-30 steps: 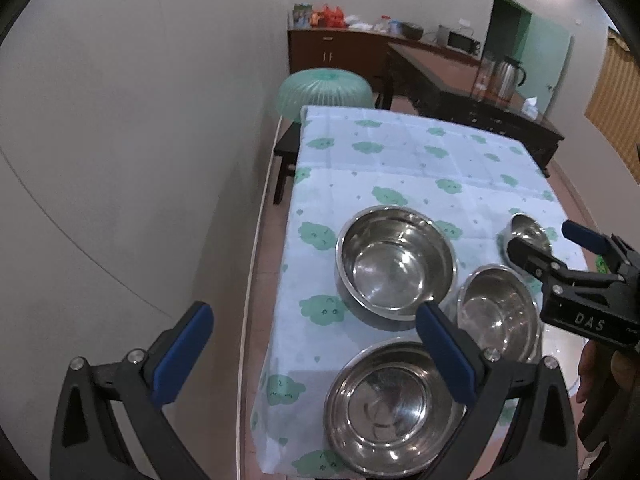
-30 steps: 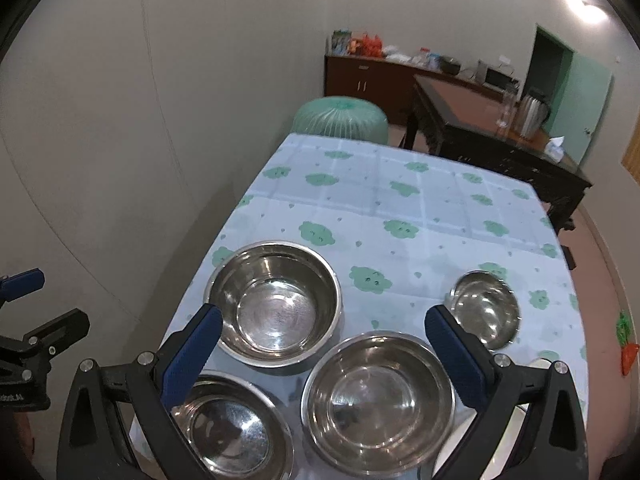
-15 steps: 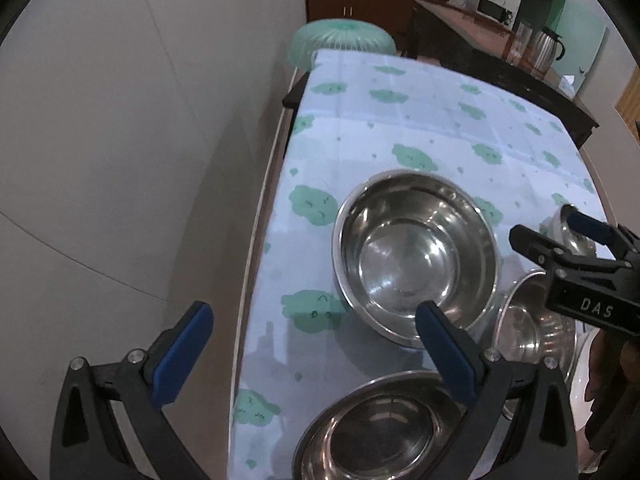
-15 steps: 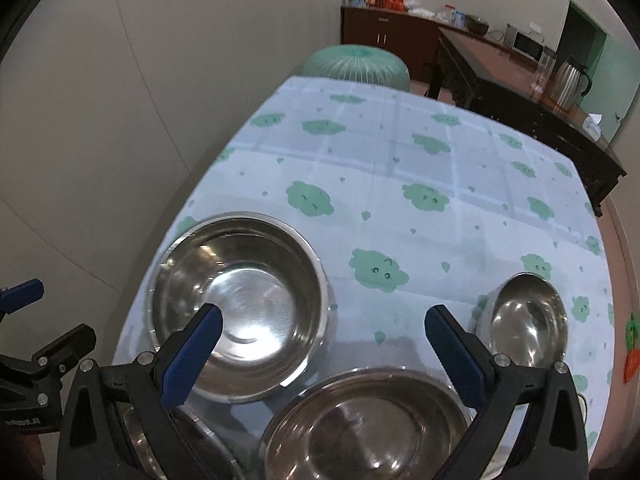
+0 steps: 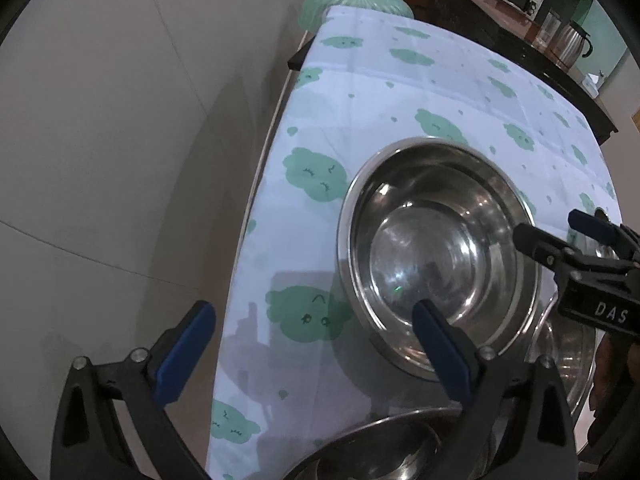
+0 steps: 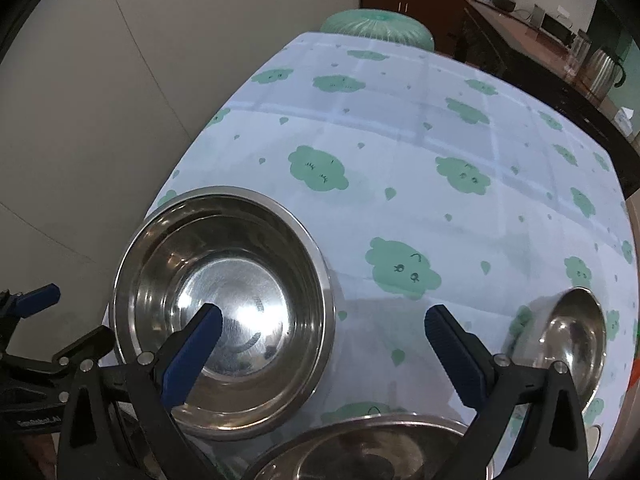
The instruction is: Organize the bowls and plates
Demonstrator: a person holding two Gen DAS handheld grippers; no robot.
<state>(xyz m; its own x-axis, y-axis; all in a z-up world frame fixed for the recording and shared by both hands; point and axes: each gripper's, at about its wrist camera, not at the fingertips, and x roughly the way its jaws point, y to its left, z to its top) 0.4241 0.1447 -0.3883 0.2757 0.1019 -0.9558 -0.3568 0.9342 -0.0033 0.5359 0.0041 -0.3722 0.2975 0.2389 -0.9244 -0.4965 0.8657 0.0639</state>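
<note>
both hand-held grippers (image 5: 312,344) (image 6: 322,344) gape above the big bowl's rim (image 5: 436,252).

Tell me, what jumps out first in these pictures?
A big shiny steel bowl sits near the table's left edge on a pale tablecloth printed with green clouds. Two open, blue-tipped grippers, left and right, hover over it. A small steel bowl sits to the right.

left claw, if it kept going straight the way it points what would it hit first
Probably the tablecloth near the table's left edge, just left of the big bowl. Its right finger lines up with that bowl's near rim, so it might clip it; depth is unclear.
</note>
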